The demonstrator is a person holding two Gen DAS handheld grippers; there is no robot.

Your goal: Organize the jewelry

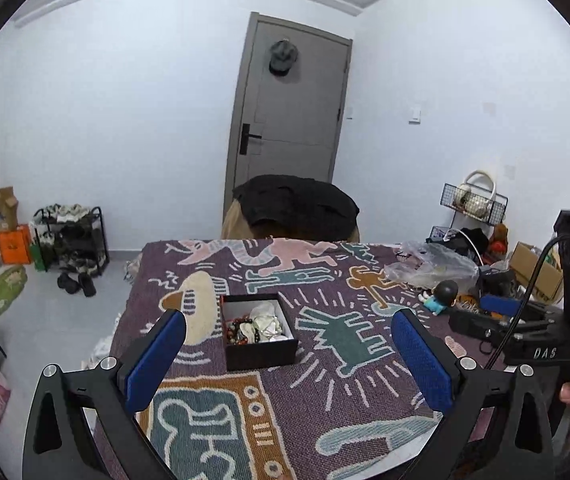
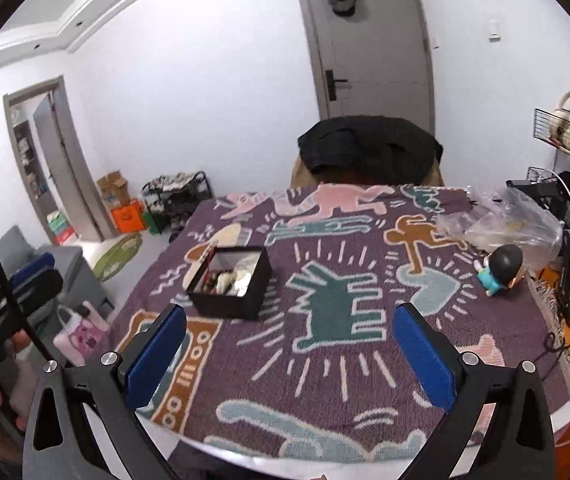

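1 black box [image 1: 260, 336] w/ jewelry [image 1: 257, 325], 2 grippers [image 1: 288, 354] [image 2: 289, 354] spread

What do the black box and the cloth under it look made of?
The black box looks like rigid matte cardboard: flat thin walls, sharp corners, pale lining inside; I can't be certain. The cloth looks like a woven or knitted textile: visible coarse weave, fringe at one edge in the right wrist view.

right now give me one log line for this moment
stage: pre-grasp | left tool: open, empty | right tool: open, empty | black jewelry box: lid off, on patterned tablecloth, untouched
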